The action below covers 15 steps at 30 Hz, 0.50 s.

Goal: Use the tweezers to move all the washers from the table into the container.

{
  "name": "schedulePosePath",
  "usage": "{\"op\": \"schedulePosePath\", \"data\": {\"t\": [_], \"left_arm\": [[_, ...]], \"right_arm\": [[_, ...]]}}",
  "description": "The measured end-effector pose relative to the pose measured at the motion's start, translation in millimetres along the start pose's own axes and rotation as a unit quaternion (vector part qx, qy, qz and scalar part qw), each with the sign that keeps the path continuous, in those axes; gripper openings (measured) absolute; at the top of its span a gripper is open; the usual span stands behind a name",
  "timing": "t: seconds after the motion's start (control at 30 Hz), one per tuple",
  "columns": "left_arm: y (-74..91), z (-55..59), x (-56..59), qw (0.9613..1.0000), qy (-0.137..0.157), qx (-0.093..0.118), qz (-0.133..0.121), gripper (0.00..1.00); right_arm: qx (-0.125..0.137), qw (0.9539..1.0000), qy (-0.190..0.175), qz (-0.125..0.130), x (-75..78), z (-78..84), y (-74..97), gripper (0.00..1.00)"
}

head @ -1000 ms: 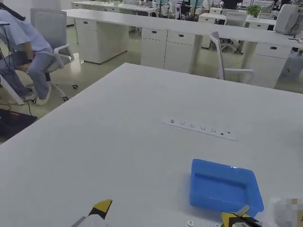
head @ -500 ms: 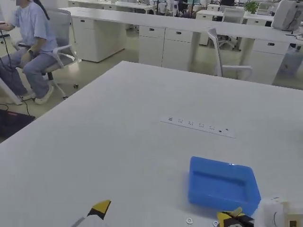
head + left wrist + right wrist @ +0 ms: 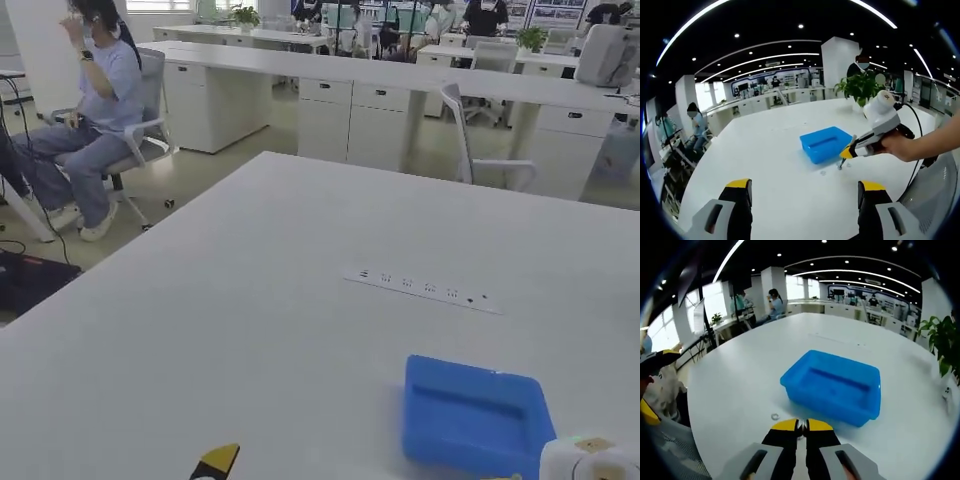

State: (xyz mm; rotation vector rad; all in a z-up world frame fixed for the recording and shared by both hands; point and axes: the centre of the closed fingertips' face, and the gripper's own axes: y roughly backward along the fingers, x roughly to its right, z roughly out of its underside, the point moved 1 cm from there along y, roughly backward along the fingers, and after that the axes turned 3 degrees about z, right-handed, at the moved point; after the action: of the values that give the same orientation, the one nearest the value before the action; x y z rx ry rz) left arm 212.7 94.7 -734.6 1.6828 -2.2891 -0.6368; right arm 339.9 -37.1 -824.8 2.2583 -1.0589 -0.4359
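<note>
On the left, my left tongs: stood spread wide, empty.
Washer: small ring, lay flat on the white table near the blue container.
Tweezers: thin, long axis steep, tips pointed down at the table; my right tongs pinched them.

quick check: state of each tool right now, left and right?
Left tool: open, empty.
Right tool: closed on the tweezers.
</note>
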Motion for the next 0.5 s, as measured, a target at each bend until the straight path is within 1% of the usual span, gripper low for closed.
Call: {"op": "schedulePosePath", "data": {"t": [0.1,0.2,0.3,0.4,0.5], "left_arm": [[0.4,0.2,-2.0,1.0,0.001,-0.002,-0.001,0.9],[0.9,-0.4,-3.8,1.0,0.002,0.0,-0.003,0.9],[1.0,-1.2,-4.9,1.0,0.004,0.001,-0.005,0.9],[0.7,-3.4,-5.1,1.0,0.008,0.004,-0.004,0.9],[-0.1,-5.1,-5.4,0.9999,0.012,0.008,-0.005,0.9]], "right_arm": [[-0.004,1.0,0.002,0.002,0.3,-1.4,1.1,0.01],[0.002,1.0,-0.003,-0.002,0.4,-7.3,3.7,0.01],[0.011,0.9998,-0.012,-0.01,-2.0,-16.1,6.3,0.01],[0.019,0.9996,-0.009,-0.016,-6.2,-26.4,10.0,0.01],[0.03,0.9994,-0.007,-0.018,-7.1,-35.9,13.5,0.01]]}}
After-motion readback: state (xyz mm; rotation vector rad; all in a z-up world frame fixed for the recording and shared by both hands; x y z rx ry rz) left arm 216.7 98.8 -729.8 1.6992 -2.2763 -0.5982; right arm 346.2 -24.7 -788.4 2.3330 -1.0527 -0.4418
